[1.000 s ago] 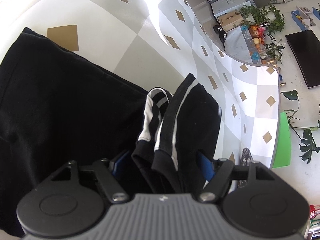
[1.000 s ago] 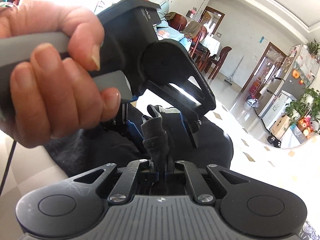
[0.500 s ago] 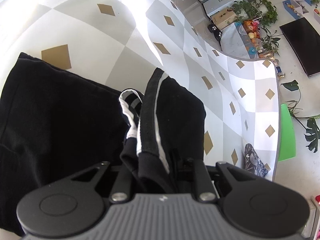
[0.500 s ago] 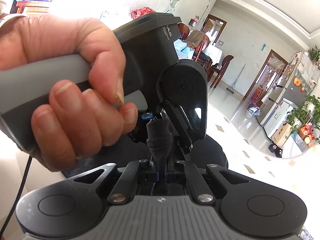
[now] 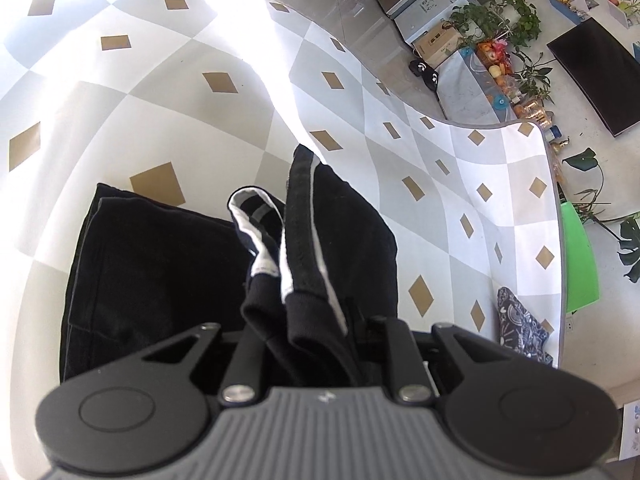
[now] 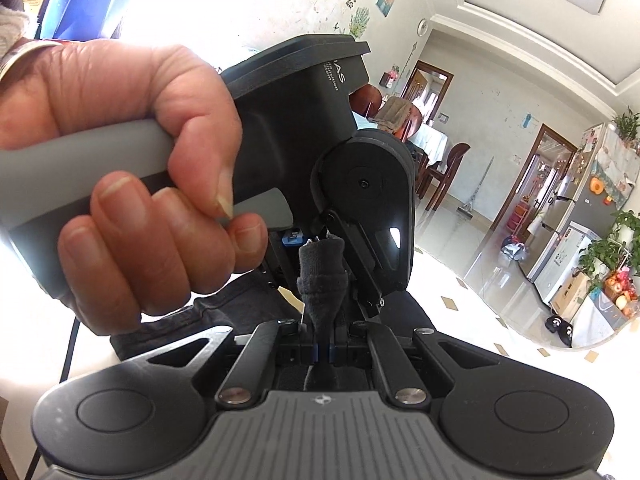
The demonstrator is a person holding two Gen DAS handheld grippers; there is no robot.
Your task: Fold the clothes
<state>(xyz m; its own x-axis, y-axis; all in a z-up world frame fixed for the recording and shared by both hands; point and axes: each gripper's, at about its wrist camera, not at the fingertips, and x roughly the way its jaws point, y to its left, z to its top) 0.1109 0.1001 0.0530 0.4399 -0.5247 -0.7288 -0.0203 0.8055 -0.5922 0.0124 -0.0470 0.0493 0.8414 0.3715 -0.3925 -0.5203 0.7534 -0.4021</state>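
Pinching black garment (image 5: 320, 264), left gripper (image 5: 308, 344), person's hand (image 6: 132, 184) only right view

**Black-and-grey handheld grippers, cuffed wrist**

The right gripper (image 6: 323, 354) has a ribbed grey body, two round black discs, black linkage arms with silver screws and blue pads. The left gripper (image 5: 320, 344) is built alike; seen from the right wrist, its black housing carries white lettering, a grey handle and trigger. The hand (image 6: 132, 184) wears a fuzzy pale sleeve (image 6: 14, 26) and metal bangle (image 6: 24, 54); a black cable (image 6: 68, 354) hangs below.
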